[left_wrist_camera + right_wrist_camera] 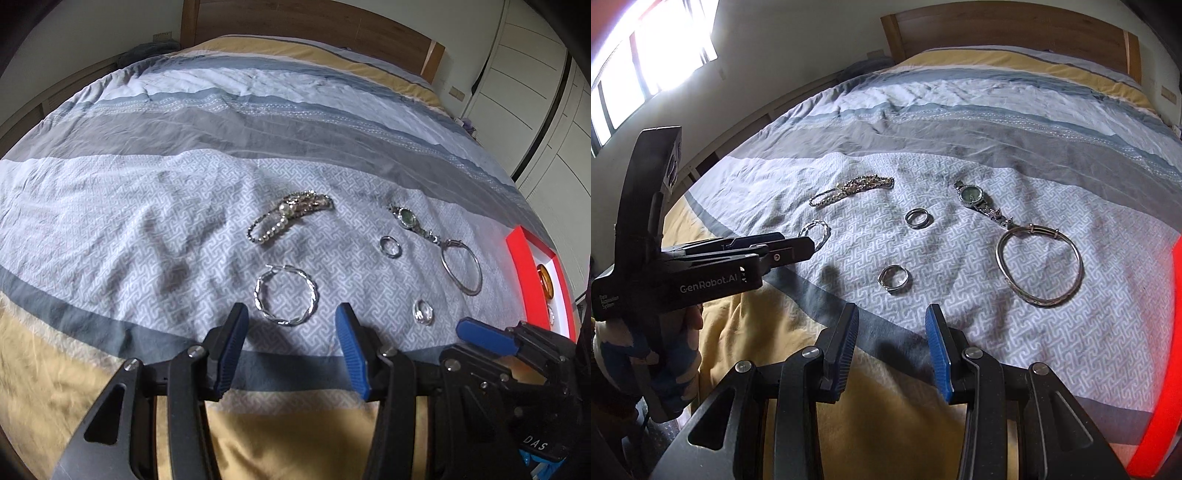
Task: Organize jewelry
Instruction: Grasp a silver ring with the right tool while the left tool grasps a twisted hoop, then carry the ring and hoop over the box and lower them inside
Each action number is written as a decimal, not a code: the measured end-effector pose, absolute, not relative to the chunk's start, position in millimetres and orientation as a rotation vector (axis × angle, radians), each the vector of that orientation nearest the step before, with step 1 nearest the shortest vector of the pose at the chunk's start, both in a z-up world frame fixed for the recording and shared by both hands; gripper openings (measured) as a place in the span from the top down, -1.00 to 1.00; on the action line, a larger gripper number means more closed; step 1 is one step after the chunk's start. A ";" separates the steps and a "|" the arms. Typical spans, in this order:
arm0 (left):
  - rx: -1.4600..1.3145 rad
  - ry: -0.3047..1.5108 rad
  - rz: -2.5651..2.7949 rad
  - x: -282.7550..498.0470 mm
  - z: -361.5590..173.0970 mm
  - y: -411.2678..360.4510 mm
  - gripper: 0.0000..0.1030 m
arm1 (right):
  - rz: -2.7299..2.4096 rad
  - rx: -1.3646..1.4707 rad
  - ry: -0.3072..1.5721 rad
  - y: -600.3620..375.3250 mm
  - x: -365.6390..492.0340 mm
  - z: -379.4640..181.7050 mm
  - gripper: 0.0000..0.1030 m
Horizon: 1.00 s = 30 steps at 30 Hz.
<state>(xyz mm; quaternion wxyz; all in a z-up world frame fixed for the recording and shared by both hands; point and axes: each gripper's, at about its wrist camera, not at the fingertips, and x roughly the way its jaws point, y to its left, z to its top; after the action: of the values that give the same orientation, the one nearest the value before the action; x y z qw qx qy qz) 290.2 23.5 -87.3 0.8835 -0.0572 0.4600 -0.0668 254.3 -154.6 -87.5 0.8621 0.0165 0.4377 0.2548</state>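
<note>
Six pieces of silver-toned jewelry are lying spread on the grey-and-white patterned quilt (155, 206) of a bed with a wooden headboard (997, 26). Farthest back, a tangled heap of beaded and chain bracelets (290, 216) is resting in a loose pile, and to its right a small wristwatch with a green round face and a metal link band (975, 197) is lying stretched out, its band end touching a large plain silver bangle (1039, 267). Between the heap and the watch, a small double-band silver ring (917, 218) is sitting flat. Nearer the cameras, a twisted silver hoop earring (286, 294) is lying just beyond the left hand-held gripper (291, 347), and a clear-stoned silver ring (894, 278) is lying just beyond the right hand-held gripper (891, 347). At the right edge of the left wrist view, a red-rimmed tray (524, 262) is showing, with an amber ring (546, 281) inside it. Both hand-held grippers are hovering over the near edge of the quilt with their blue-padded jaws spread apart, the left wider than the right, pinching nothing and touching none of the jewelry.
</note>
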 end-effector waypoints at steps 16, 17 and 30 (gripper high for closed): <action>-0.105 0.928 -0.127 305.9 -109.0 20.3 0.28 | 0.557 0.037 0.909 -140.9 285.5 -105.9 0.59; -0.108 0.926 -0.129 304.7 -108.3 21.0 0.28 | 0.558 0.036 0.908 -141.5 284.6 -105.8 0.59; -0.091 0.892 -0.136 272.4 -66.7 14.5 0.29 | 0.541 0.072 0.857 -166.3 248.3 -63.2 0.60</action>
<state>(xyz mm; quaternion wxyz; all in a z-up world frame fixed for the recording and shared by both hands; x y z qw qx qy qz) 272.4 14.5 -66.7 0.8990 -0.0442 0.4308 -0.0656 248.3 -166.3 -63.2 0.8737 0.0346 0.4103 0.2592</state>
